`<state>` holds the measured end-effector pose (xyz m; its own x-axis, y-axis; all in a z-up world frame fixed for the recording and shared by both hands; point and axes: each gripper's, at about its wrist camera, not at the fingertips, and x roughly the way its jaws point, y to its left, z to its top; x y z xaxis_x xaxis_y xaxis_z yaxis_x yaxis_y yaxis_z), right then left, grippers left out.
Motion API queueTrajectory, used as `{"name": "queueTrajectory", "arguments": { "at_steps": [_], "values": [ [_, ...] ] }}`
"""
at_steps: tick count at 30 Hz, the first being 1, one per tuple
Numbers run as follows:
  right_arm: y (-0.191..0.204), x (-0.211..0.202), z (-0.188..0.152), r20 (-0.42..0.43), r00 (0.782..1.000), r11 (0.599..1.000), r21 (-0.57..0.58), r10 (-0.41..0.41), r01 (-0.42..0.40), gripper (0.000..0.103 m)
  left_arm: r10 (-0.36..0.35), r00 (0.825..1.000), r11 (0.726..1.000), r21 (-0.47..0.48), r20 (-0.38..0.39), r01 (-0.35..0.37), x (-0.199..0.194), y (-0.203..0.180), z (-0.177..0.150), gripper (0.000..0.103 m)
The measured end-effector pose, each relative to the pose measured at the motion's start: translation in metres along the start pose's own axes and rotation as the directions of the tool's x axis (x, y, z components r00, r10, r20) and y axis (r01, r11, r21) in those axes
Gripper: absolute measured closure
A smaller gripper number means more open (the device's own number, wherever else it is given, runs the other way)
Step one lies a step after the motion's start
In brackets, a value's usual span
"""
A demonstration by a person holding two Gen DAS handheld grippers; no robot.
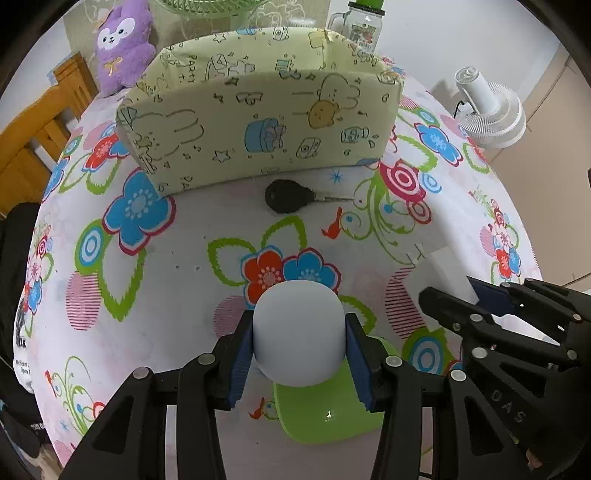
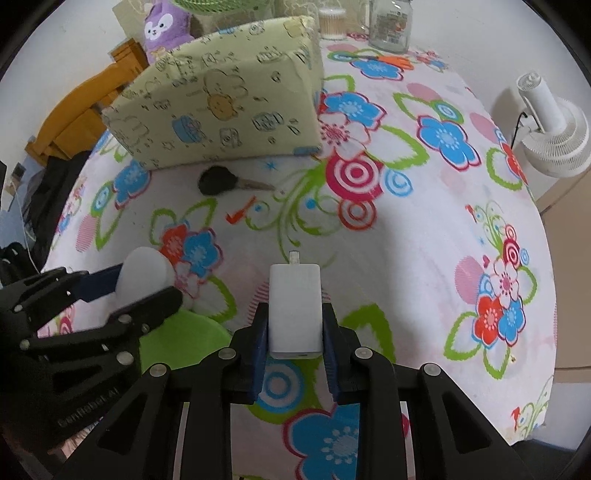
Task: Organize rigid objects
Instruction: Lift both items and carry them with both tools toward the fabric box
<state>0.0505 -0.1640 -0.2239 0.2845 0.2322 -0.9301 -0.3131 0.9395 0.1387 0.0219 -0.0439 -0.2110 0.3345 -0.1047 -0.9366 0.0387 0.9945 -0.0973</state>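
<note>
Item one, left: we record the left claw [image 1: 300, 343] tipped steeply downward over the bench [image 1: 192, 258], its blue pads [image 1: 240, 363] pressed against either side of a white rounded cap-like object [image 1: 300, 334]. The object sits above a green dish [image 1: 328, 410] that lies on the flowered cloth.

Item two, centre: we note a black-headed key [image 1: 290, 196] lying flat on the cloth, blade toward the right, just in front of a pale green storage box [image 1: 258, 110] printed with cartoon animals. The two are near but apart.

Item three, right: we record the right claw [image 2: 294, 332], also pitched steeply down, pinching a white rectangular charger-like block [image 2: 294, 308] between its pads, a small clear nub at the block's far end. The block is held clear of the cloth. The two claws hang side by side, close together.

Item four, background: a purple plush toy [image 1: 123, 44], a glass jar [image 2: 389, 26] and a white fan [image 2: 554, 133].
</note>
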Motion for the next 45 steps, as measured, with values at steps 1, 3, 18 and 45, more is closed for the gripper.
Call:
{"name": "queueTrajectory", "arguments": {
  "at_steps": [1, 3, 18, 45],
  "values": [
    [0.003, 0.0, 0.002, 0.003, 1.0, 1.0, -0.004, -0.005, 0.005, 0.074, 0.002, 1.0, 1.0, 0.001, 0.0, -0.002, -0.001, 0.001, 0.001, 0.055],
    [0.005, -0.001, 0.005, 0.007, 1.0, 1.0, -0.001, 0.0, 0.0, 0.074, 0.004, 1.0, 1.0, 0.004, 0.004, -0.004, -0.004, 0.002, 0.001, 0.055],
    [0.027, -0.025, 0.033, 0.069, 0.998, 1.0, 0.023, 0.013, -0.015, 0.074, 0.016, 0.998, 1.0, 0.01, 0.055, -0.016, -0.033, 0.017, 0.028, 0.055],
    [0.06, -0.094, 0.079, 0.211, 0.976, 0.997, 0.064, -0.06, 0.047, 0.074, -0.01, 0.984, 1.0, 0.019, 0.181, 0.006, -0.1, 0.043, 0.074, 0.055]
  ]
}}
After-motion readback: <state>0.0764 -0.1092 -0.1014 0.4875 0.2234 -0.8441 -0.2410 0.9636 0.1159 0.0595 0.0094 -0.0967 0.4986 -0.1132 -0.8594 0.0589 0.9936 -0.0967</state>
